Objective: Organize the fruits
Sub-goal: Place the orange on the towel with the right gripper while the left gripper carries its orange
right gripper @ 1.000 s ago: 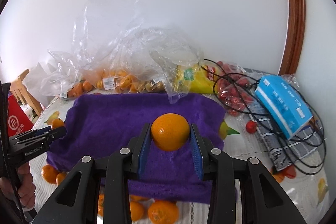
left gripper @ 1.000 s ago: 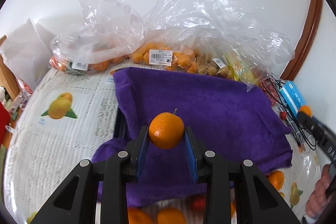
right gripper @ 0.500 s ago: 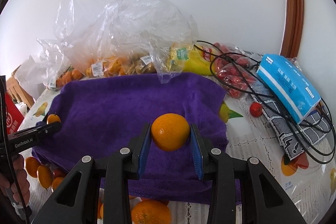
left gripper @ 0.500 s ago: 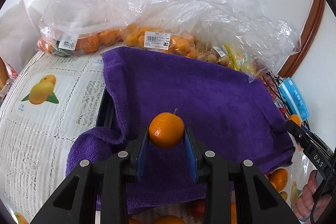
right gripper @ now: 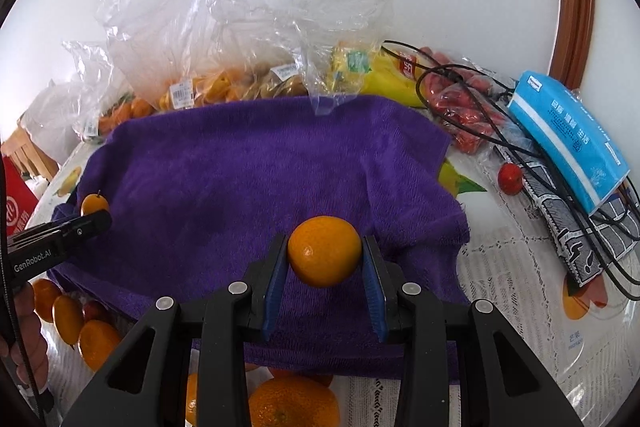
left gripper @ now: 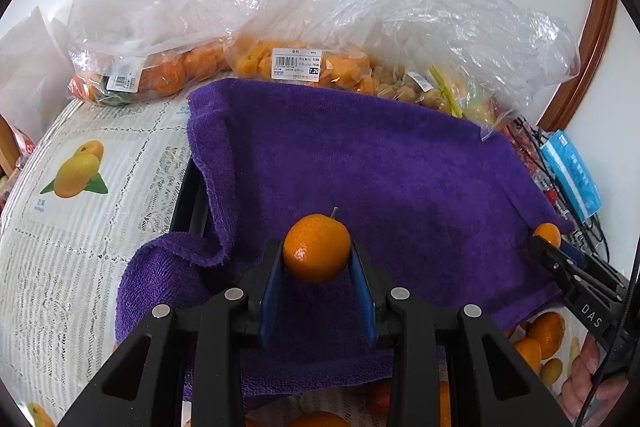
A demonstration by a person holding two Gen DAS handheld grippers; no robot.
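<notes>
My left gripper (left gripper: 316, 251) is shut on a small orange with a short stem (left gripper: 316, 247), held over the near part of a purple towel (left gripper: 380, 171). The towel is draped over a black tray whose edge (left gripper: 191, 195) shows at the left. My right gripper (right gripper: 325, 247) is shut on a rounder orange (right gripper: 325, 251) above the same purple towel (right gripper: 240, 179). In the right wrist view the left gripper (right gripper: 86, 223) enters from the left with its small orange (right gripper: 95, 203). In the left wrist view the right gripper (left gripper: 554, 247) shows at the right with its orange (left gripper: 546, 234).
Clear plastic bags of oranges (left gripper: 296, 65) and other fruit line the wall behind the towel. A blue tissue pack (right gripper: 568, 131), black cables (right gripper: 520, 147), a red fruit (right gripper: 511, 178) and bagged red fruits (right gripper: 460, 107) lie to the right. Loose oranges (right gripper: 294, 403) sit at the near edge.
Both grippers have sunk toward the purple towel, which now looks closer and larger. Each still holds its orange as before.
</notes>
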